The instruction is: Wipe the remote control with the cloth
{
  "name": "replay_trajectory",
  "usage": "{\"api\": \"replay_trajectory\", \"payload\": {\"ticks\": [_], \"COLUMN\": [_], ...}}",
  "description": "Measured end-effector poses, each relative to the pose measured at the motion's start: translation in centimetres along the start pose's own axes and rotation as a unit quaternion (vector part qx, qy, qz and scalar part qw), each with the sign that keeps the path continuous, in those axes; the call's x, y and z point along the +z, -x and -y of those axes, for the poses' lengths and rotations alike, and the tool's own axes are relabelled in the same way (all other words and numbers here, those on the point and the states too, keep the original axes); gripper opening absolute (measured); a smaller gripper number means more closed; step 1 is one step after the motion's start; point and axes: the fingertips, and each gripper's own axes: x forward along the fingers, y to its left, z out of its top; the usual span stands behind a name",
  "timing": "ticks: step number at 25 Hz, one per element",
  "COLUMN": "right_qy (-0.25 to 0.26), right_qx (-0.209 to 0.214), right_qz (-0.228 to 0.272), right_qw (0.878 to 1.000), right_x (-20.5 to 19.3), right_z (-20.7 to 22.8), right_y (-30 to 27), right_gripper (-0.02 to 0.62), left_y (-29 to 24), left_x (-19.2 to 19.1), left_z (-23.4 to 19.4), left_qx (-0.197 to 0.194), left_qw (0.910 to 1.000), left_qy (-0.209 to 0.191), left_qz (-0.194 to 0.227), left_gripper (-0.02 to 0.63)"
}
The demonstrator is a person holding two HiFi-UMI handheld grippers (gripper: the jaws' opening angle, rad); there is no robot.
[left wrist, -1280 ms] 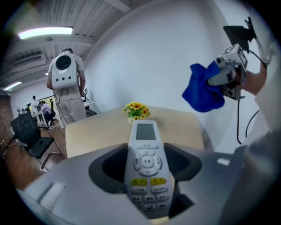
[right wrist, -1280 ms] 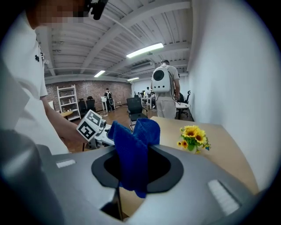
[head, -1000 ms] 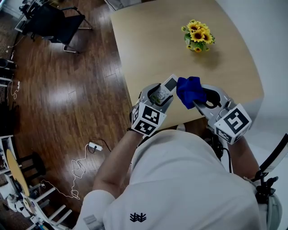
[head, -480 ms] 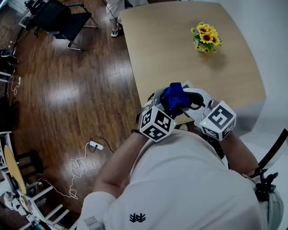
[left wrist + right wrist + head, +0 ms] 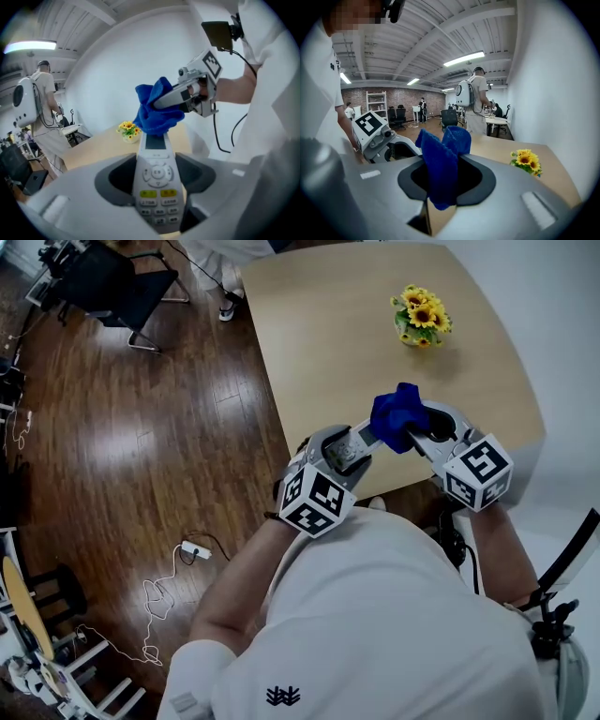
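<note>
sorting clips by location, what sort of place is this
Probably an open-plan office or lab: a wooden table with sunflowers, black office chairs on wood flooring, a brick back wall and strip lights.

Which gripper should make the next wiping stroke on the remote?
Right. The right gripper is shut on the blue cloth, which sits at the far end of the remote; the left gripper only clamps it.

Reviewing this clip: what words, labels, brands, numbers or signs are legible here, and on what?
No text reads clearly.
Remote control: button print, too small and blurred to read.
Left tool and right tool: cubes carry black-and-white square markers, no letters.
Shirt: dark emblem, no words.
Cloth: no label visible.
</note>
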Motion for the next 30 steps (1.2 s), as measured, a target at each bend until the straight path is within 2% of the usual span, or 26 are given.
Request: {"api": "replay_trajectory", "payload": {"ticks": [5, 9, 12, 18, 21, 23, 30], "right_qy": [0.002, 0.008, 0.020, 0.023, 0.021, 0.025, 0.026], "right_qx": [-0.039, -0.040, 0.000, 0.121, 0.146, 0.136, 0.054], "right_qz": [-0.003, 0.017, 0.033, 0.049, 0.041, 0.031, 0.008], "right_qw": [0.999, 0.999, 0.999, 0.991, 0.988, 0.990, 0.998], "right_x": [0.2, 2.0, 3.5, 4.5, 3.5, 2.5, 0.7], "right_z": [2.8, 2.3, -0.9, -9.0, -10.7, -10.1, -3.7], "right_y": [0.9, 1.6, 1.1, -0.9, -1.9, -2.2, -1.0], "right_gripper": [0.089, 0.089, 0.089, 0.089, 0.089, 0.089, 0.089], "left_y": [-0.4, -0.9, -1.3, -1.9, -1.8, -1.6, -1.0], "left_x": [0.2, 0.4, 0.4, 1.2, 1.5, 1.5, 0.9], "left_z": [-0.5, -0.6, -0.5, -0.1, 0.0, 0.1, -0.3], "left_qx": [-0.006, -0.010, -0.012, -0.018, -0.017, -0.015, -0.003], "left_qw": [1.0000, 0.9999, 0.9999, 0.9998, 0.9998, 0.9998, 0.9999], "left_qy": [0.000, -0.001, -0.001, -0.006, -0.009, -0.010, 0.001], "left_qz": [0.004, 0.007, 0.007, 0.008, 0.012, 0.012, 0.012], "left_gripper": [0.276, 0.276, 0.276, 0.276, 0.276, 0.276, 0.276]}}
